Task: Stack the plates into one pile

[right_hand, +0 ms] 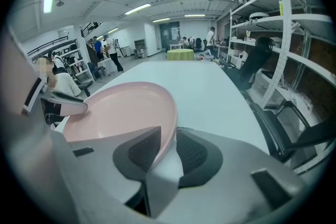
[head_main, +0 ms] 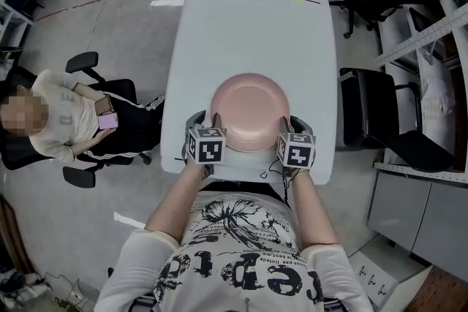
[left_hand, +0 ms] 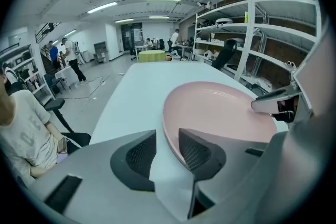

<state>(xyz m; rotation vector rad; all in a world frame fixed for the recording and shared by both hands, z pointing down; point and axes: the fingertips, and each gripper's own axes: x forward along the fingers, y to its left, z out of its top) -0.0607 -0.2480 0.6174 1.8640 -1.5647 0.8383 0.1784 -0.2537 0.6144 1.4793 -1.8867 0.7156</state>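
Seated person (head_main: pixel 58 120) left of the table, black chairs (head_main: pixel 380 117) right, shelves (left_hand: pixel 252 34) beyond. Pink plate (head_main: pixel 248 112) lies flat, hollow up, at the near end; round, no long axis. Left gripper (left_hand: pixel 168 152) and right gripper (right_hand: pixel 169 150) flank it, jaws apart, rim between the pads, unclamped. White table (head_main: pixel 248 25), grey floor (head_main: pixel 124 18), open workshop.
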